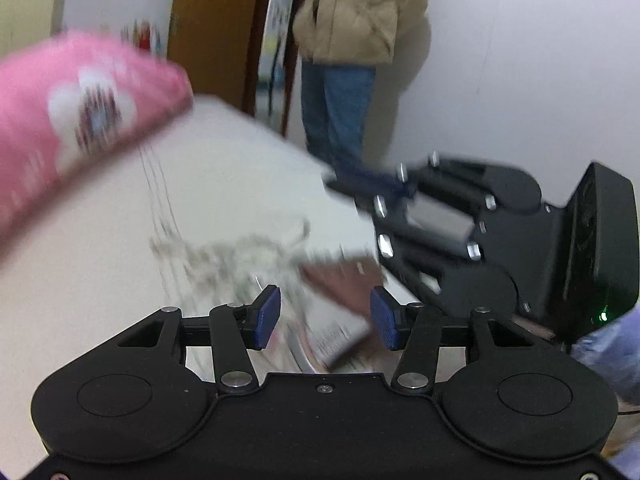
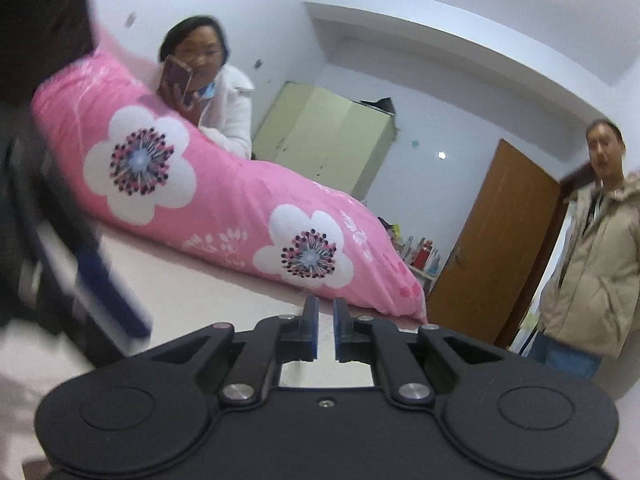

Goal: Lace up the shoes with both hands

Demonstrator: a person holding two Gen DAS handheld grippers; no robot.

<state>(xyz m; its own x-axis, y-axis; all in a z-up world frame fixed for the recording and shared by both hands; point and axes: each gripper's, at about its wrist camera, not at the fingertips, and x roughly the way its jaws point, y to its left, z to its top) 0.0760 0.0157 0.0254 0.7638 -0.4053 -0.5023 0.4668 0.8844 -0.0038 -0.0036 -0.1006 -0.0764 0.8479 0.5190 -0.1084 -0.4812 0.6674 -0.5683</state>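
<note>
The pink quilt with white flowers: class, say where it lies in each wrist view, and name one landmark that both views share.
Left wrist view: the pink quilt fills the upper left, blurred, above the pale bed.
Right wrist view: the quilt runs from the upper left down to the centre, behind the right tool.
Shared landmark: the brown door.

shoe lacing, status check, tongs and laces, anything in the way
Left tongs open, over blurred shoe and laces. Right tongs shut, empty, aimed at pink quilt. Nothing blocking.
</note>
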